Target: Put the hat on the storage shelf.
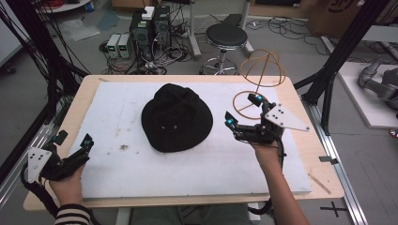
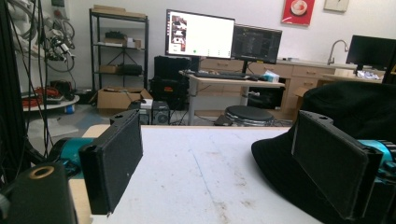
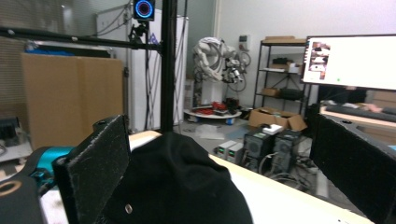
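A black bucket hat [image 1: 176, 117] lies in the middle of the white foam board [image 1: 117, 164] on the wooden table. My left gripper [image 1: 74, 139] rests at the board's front left corner, open and holding nothing, a good way from the hat. In the left gripper view the hat [image 2: 345, 107] lies ahead to the right, partly behind the right jaw. My right gripper [image 1: 242, 111] hovers just right of the hat's brim, open, pointing left toward it. In the right gripper view the hat [image 3: 177, 186] rises between the spread jaws, which do not touch it.
A gold wire hat stand [image 1: 263, 70] rises at the board's back right, just behind the right gripper. Beyond the table's far edge are a round stool [image 1: 226, 36] and computer towers [image 1: 150, 26] with cables. Black frame posts [image 1: 335, 70] flank the table.
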